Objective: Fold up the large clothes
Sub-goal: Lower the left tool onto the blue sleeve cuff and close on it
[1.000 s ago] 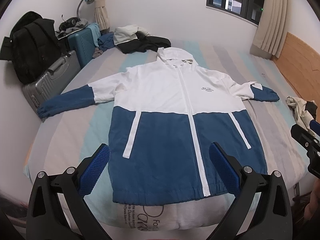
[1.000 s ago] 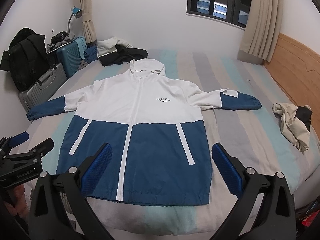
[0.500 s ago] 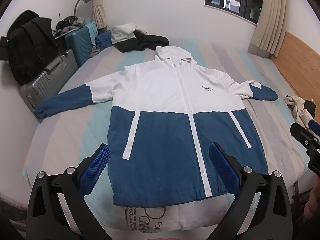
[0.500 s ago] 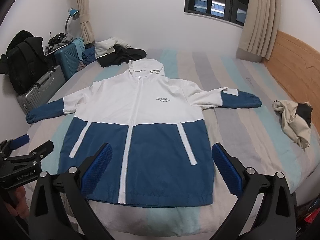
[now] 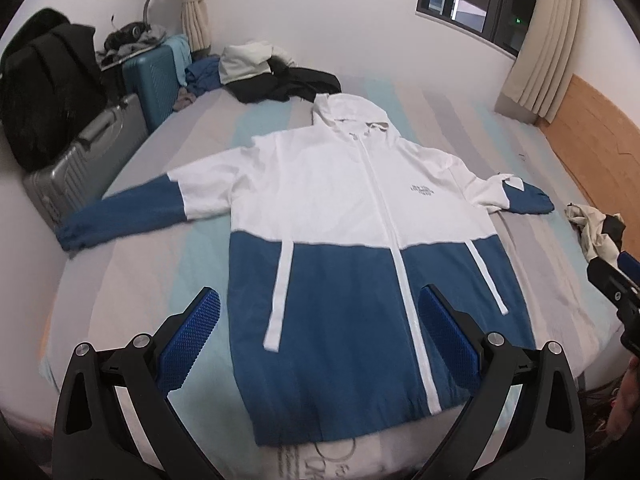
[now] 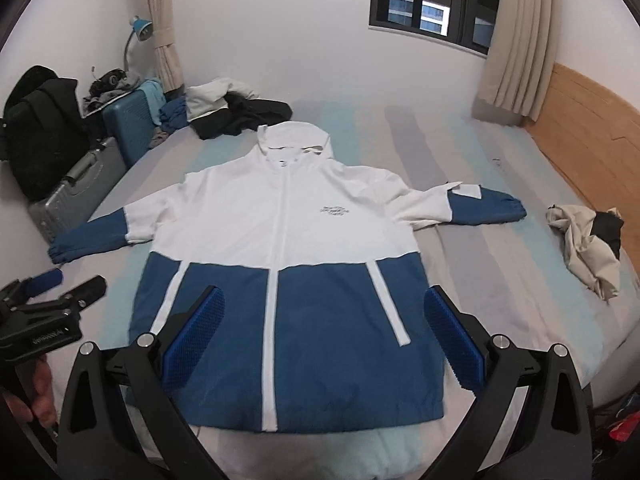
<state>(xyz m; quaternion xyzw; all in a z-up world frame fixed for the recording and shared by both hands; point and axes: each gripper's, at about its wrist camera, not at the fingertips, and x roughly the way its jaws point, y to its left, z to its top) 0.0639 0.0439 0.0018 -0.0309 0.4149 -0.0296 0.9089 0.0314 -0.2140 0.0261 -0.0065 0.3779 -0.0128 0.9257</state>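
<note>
A white and blue hooded jacket (image 5: 340,216) (image 6: 288,240) lies flat and front up on the striped bed (image 5: 132,280), both sleeves spread out, hem toward me. My left gripper (image 5: 320,336) hovers open above the hem area, nothing between its blue pads. My right gripper (image 6: 324,336) is likewise open over the lower front of the jacket. The right gripper's tip (image 5: 616,284) shows at the right edge of the left wrist view; the left gripper (image 6: 44,312), held by a hand, appears at the left of the right wrist view.
A crumpled beige and black garment (image 6: 588,244) lies near the wooden headboard (image 6: 592,120). A pile of clothes (image 5: 272,76) sits at the bed's far end. Two suitcases (image 5: 92,148) and a black bag (image 5: 44,80) stand beside the bed on the left.
Both grippers have risen and drawn slightly nearer the bed; the jacket sits a little lower and larger in both views. The jacket itself has not moved.
</note>
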